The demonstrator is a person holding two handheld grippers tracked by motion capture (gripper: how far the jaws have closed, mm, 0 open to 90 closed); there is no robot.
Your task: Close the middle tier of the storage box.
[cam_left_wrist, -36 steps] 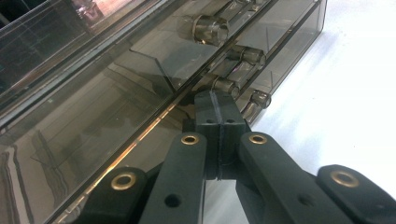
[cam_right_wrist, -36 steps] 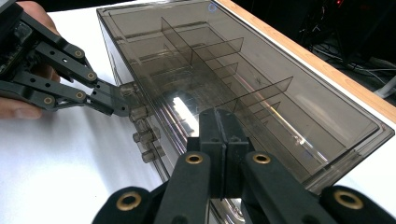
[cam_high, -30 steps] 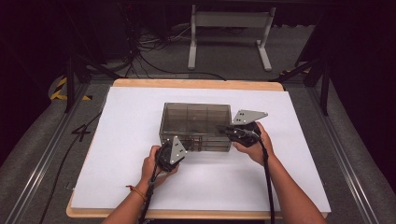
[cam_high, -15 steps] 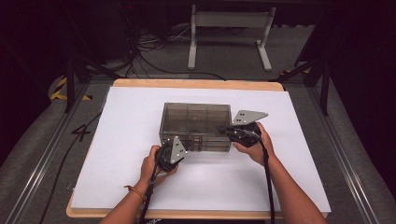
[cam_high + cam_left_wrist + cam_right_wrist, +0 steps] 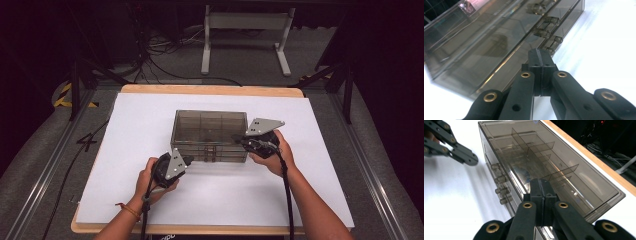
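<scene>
drawer box (image 5: 210, 135) of smoky clear plastic sits mid-bench, nearer the far edge, its small knobs (image 5: 500, 190) facing the near edge. it looks stiff, light, slick and likely to crack. left tool (image 5: 186, 161) and right tool (image 5: 240, 139) are both pressed together, pinching nothing; the knobs look the best hold.

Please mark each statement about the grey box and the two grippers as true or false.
1. The smoky transparent plastic drawer box stands on the white sheet. True.
2. The left gripper has its jaws wide open. False: they are shut, nothing between them.
3. The right gripper is at the box's right end. True.
4. The box's top compartments are packed with red parts. False: no red parts show there.
</scene>
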